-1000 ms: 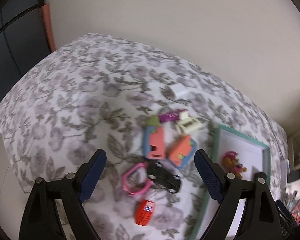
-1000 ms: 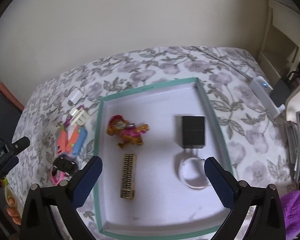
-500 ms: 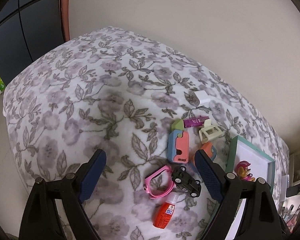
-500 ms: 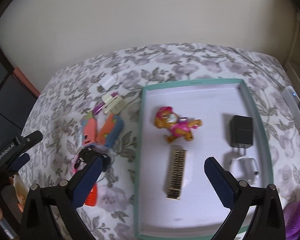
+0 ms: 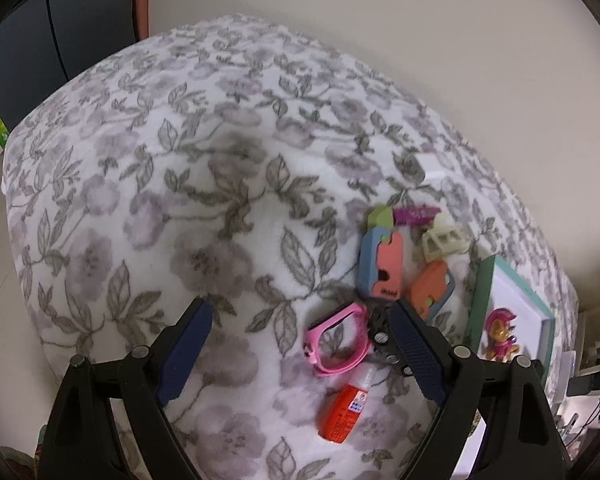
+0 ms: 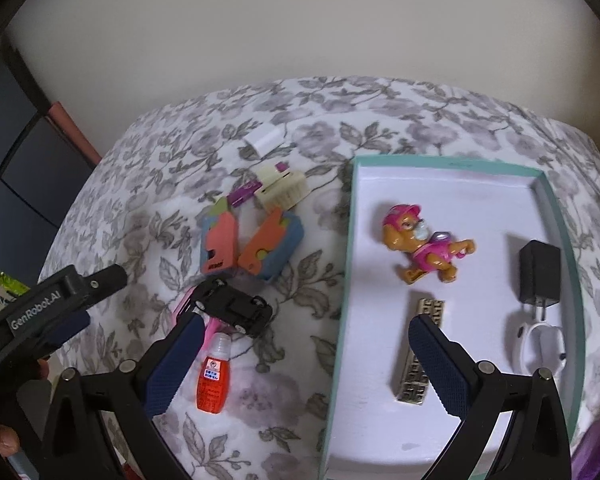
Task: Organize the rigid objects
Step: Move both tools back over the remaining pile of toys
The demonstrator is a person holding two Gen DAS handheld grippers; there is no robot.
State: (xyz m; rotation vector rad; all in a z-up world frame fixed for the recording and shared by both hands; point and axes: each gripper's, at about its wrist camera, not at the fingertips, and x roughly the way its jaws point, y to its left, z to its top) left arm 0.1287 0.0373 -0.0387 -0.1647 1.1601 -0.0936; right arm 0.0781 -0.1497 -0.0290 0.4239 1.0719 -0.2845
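Your left gripper (image 5: 300,314) stands wide open with nothing between its fingers; below it lies only the flowered cloth (image 5: 204,184) that covers the bench. Its right finger partly hides the black toy car (image 5: 380,330), lower right of the left wrist view; whether it touches the car you cannot tell.

Your right gripper (image 6: 304,336) is also wide open and empty; it straddles the left rim of the teal tray (image 6: 342,300), left finger over the cloth, right finger over the tray floor.

Loose pile on the cloth, left of the tray in the right wrist view:
- black toy car (image 6: 232,306), lying across the pink ring (image 5: 338,338);
- orange bottle (image 6: 212,380) with a white cap, just below the car;
- two orange-and-blue blocks (image 6: 252,246), side by side above the car;
- cream clip (image 6: 282,188) and purple strip (image 6: 244,194) above those; the clip overlaps the strip;
- small white piece (image 6: 264,138), apart, toward the wall.

Inside the tray: pink-and-brown toy dog (image 6: 424,246), upper middle; brass bar (image 6: 414,376) below it, partly behind the right finger; black charger (image 6: 538,276) at right, prongs pointing down-frame; white earbud case (image 6: 540,346) just beneath the prongs.
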